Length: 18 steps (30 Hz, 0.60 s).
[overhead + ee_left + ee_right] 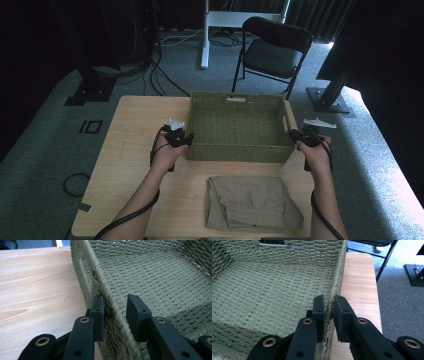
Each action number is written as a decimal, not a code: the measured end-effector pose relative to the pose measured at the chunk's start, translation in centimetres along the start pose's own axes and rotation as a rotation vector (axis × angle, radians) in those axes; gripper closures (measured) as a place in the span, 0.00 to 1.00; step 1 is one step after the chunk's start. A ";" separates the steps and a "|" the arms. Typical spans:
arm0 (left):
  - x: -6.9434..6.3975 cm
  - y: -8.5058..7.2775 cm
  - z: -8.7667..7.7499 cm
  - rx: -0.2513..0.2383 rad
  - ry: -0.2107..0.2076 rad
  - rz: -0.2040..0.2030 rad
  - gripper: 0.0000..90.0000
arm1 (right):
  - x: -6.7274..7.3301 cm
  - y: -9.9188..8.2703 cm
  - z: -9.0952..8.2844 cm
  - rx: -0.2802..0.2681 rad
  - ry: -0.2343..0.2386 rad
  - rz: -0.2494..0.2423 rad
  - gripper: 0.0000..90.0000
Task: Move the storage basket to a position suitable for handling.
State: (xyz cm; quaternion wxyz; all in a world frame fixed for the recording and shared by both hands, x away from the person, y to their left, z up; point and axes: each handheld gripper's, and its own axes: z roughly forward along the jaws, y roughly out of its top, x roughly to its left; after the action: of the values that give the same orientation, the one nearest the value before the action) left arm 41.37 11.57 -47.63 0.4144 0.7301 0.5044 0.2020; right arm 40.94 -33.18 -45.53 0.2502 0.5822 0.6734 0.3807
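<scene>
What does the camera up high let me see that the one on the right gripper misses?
High view alone: the folded khaki garment lying in front of the basket, both forearms, and the left gripper at the basket's left wall. Right gripper view alone: close up, its jaws pinching the right wall, one inside, one outside. Both: the woven basket with nothing in it, the right gripper, the wooden table.

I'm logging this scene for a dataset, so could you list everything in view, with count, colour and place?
Woven basket: one, olive green, empty, table's middle.
Folded trousers: one, khaki, near edge, in front of basket.
Table: one, light wood.
Folding chair: one, black, beyond table.
Left gripper: black, jaws astride basket's left wall, gap on the inside.
Right gripper: black, jaws pinching basket's right wall.
Forearms: two, entering from bottom.
</scene>
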 end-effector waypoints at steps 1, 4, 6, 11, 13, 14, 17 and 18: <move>0.0 0.1 0.0 -0.002 -0.016 -0.009 0.71 | 0.0 0.0 0.0 0.001 0.000 -0.002 0.88; 0.0 0.5 -0.2 0.003 -0.066 -0.014 0.49 | 0.1 -0.1 -0.1 0.000 0.022 -0.009 0.73; -0.1 0.7 -0.2 0.019 -0.119 -0.007 0.34 | 0.3 0.0 -0.3 -0.024 0.063 -0.011 0.57; 0.1 1.0 -0.6 -0.026 -0.124 0.011 0.27 | 0.9 0.3 -0.8 -0.111 0.123 -0.070 0.40; 0.1 1.3 -0.9 -0.046 -0.151 0.031 0.23 | 1.1 0.5 -1.0 -0.115 0.161 -0.025 0.36; 0.1 1.5 -1.2 -0.044 -0.161 0.063 0.23 | 1.3 0.5 -1.0 -0.129 0.162 -0.040 0.32; 0.2 1.6 -1.6 -0.057 -0.176 0.062 0.23 | 1.9 0.4 -1.4 -0.150 0.175 -0.033 0.26; 0.2 1.7 -1.8 -0.058 -0.184 0.066 0.23 | 2.1 0.4 -1.5 -0.164 0.176 -0.052 0.23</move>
State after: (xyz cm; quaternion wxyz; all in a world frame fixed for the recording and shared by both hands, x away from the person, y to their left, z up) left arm 41.14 12.26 -45.24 0.4730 0.7495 0.4338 0.1623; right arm 39.62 -31.45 -44.14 0.2466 0.5065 0.6742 0.4776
